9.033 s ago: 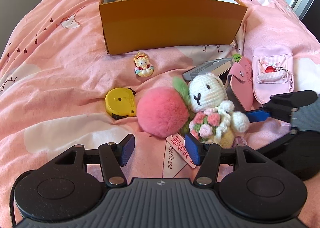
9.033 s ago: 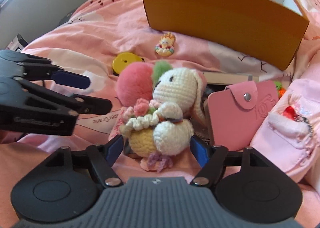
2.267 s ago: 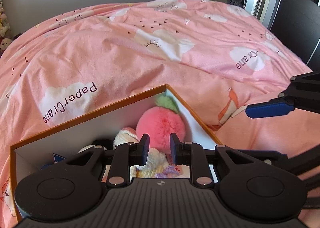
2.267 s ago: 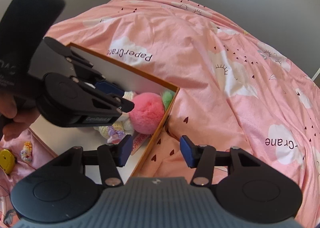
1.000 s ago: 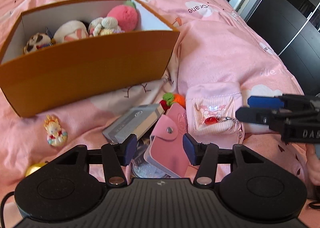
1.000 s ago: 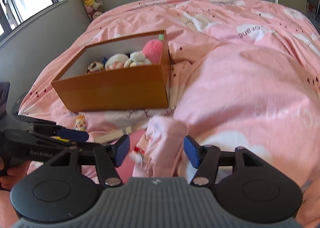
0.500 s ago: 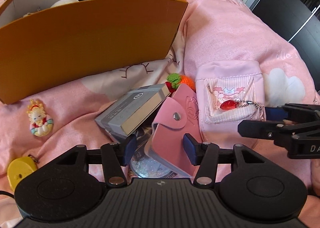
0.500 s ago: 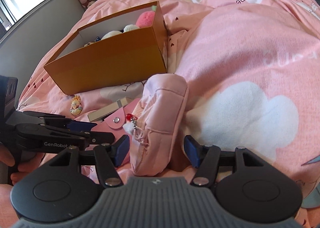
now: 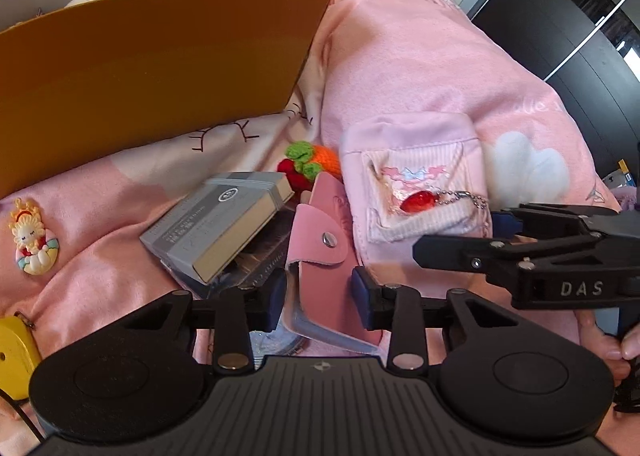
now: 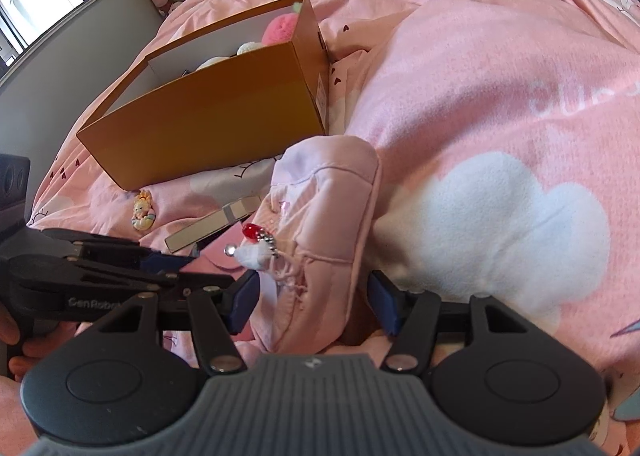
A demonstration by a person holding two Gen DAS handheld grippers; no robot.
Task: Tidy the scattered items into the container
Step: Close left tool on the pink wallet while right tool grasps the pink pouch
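Two blue pads of the left gripper (image 9: pixel 319 294) stand apart in the left wrist view, one on each side of the pink snap wallet (image 9: pixel 320 256); whether either pad touches it I cannot tell. Wallet lies on the bed (image 9: pixel 420 68), propped over a grey card box (image 9: pixel 218 222), snap flap up, long axis running near to far and leaning slightly right at the far end. Grey card box runs from near left to far right. Crocheted carrot (image 9: pixel 310 162) sits just beyond the wallet's far end. Pale pink pouch (image 9: pixel 416 176) lies right of the wallet, touching it, red bead charm on its front pocket. Right gripper (image 9: pixel 460 234) comes in from the right at the pouch's near edge. Orange box (image 9: pixel 160 64) stands far left, plush toys inside. Doll magnet (image 9: pixel 34 238) and yellow tape measure (image 9: pixel 14 336) lie at left.

Right wrist view: right gripper (image 10: pixel 314 302) spread wide, the pouch (image 10: pixel 324 224) between its pads with gaps on both sides. Pouch's long axis points away from the camera toward the orange box (image 10: pixel 212 120), pocket side facing left. Left gripper (image 10: pixel 192 270) reaches in from the left, just beside the pouch.
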